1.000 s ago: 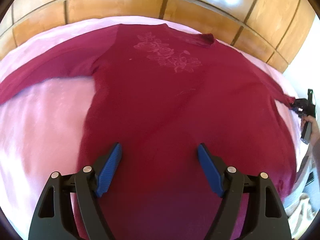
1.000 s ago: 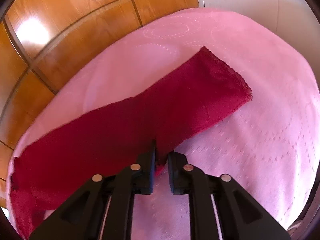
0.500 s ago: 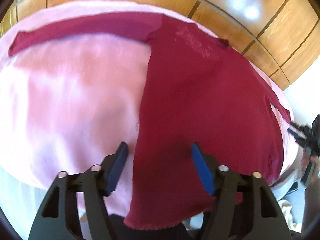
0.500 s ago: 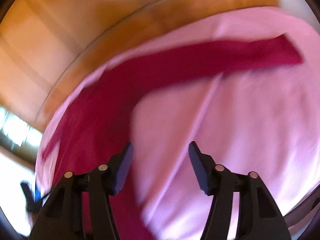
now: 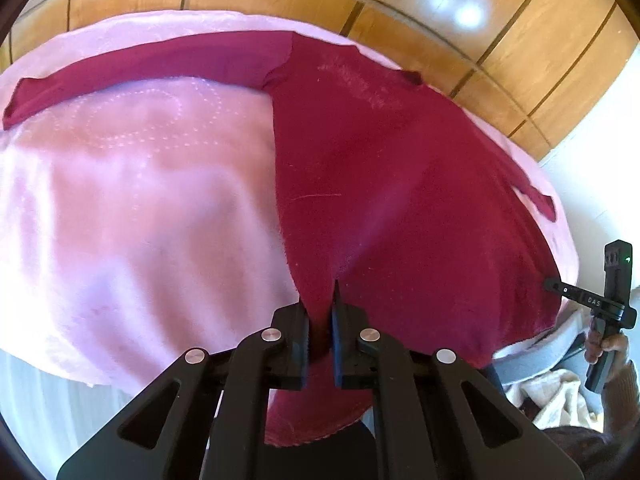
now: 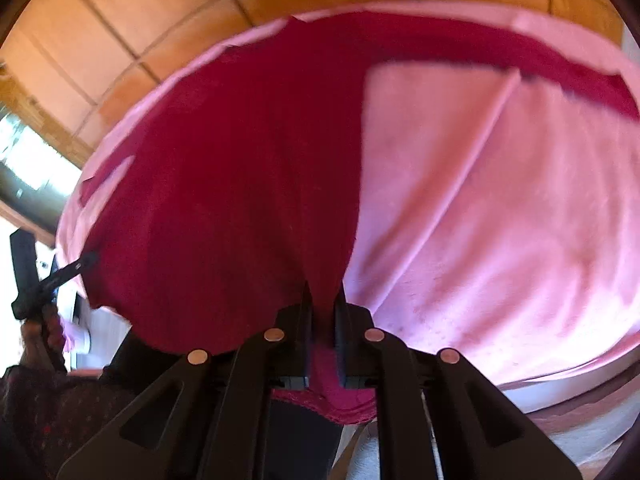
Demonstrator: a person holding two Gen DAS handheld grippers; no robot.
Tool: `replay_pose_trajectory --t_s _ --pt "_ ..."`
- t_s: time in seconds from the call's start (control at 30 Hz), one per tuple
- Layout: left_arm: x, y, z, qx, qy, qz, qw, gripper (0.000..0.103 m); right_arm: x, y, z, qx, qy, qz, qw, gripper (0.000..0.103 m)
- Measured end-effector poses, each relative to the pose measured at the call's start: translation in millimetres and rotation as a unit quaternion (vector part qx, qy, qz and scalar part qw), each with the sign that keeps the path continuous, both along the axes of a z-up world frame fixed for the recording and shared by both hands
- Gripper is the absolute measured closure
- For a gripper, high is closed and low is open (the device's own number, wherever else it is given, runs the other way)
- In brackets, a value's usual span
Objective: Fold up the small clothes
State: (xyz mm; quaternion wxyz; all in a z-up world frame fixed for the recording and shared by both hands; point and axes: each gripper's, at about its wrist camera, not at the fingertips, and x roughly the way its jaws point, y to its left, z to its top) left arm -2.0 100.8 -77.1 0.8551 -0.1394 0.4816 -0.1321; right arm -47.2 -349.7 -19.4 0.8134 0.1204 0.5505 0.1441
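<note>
Lying spread out flat on a pink blanket [image 5: 132, 200] is the dark red long-sleeved top [image 5: 384, 184], body in the middle and both sleeves stretched out to the sides. One sleeve [image 5: 140, 68] runs along the far edge of the blanket in the left wrist view, the other sleeve [image 6: 560, 68] does the same in the right wrist view. There's a faint pale print [image 5: 356, 84] near the neckline, too blurry to read properly.

Both grippers have the bottom hem. The left gripper [image 5: 320, 312] is pinched narrow on the hem corner at the top's left side edge, fabric bunched between its fingers. The right gripper [image 6: 323, 312] is clamped on the opposite corner, with the lacy hem edge [image 6: 332, 404] hanging below its fingers.

Past the blanket there's a wall of wooden panels [image 5: 500, 40]. No containers anywhere, just some cream cloth [image 5: 556, 396] heaped off the blanket's edge at lower right.
</note>
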Motion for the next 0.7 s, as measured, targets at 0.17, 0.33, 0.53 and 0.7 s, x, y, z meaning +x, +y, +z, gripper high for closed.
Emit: replay_pose_trajectory --t_s 0.17,0.33,0.53,0.7 --pt "-3 0 -23 0.023 0.035 -0.007 0.9991 0.096 -6 -8 -34 -0.034 0.049 0.004 0.998 0.096" --pt "-6 8 -14 0.019 0.031 0.005 0.9993 0.087 2 -11 -38 -0.022 0.056 -0.016 0.998 0.086" --pt "1 24 37 0.029 -0.058 0.041 0.9971 0.081 20 -23 13 -0.05 -0.017 -0.042 0.998 0.062" --pt "45 -19 47 0.038 -0.112 0.023 0.9927 0.054 61 18 7 0.001 -0.046 -0.024 0.999 0.056"
